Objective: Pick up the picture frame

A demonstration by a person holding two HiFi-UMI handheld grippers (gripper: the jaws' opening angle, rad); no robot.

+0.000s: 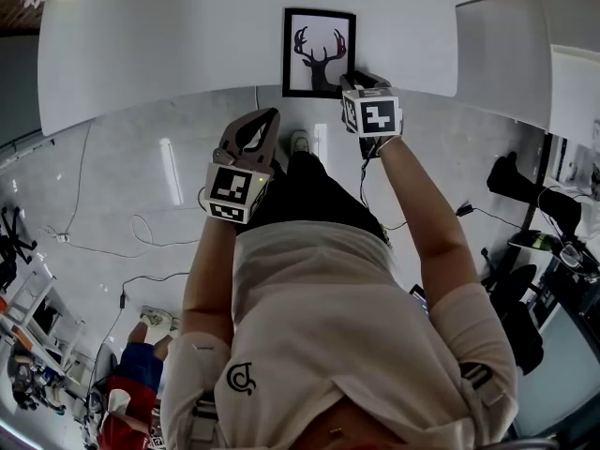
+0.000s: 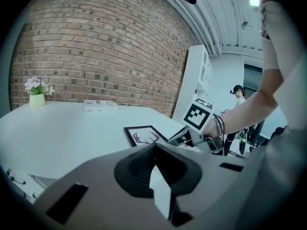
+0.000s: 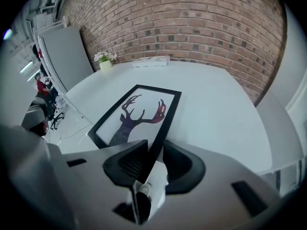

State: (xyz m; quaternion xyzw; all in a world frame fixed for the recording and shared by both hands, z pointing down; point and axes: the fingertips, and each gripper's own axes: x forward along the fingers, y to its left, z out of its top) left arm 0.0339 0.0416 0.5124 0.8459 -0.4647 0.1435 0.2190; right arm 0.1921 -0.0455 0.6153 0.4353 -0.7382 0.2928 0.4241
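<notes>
The deer picture frame [image 3: 136, 116] lies flat by the desk's [image 1: 169, 45] near edge. My right claw [image 3: 154, 150] straddles its near right rim, jaws apart, not clamped. My left claw [image 2: 154, 147] is pinched together, empty. A thin corner bite could let the frame pivot and slip.
</notes>
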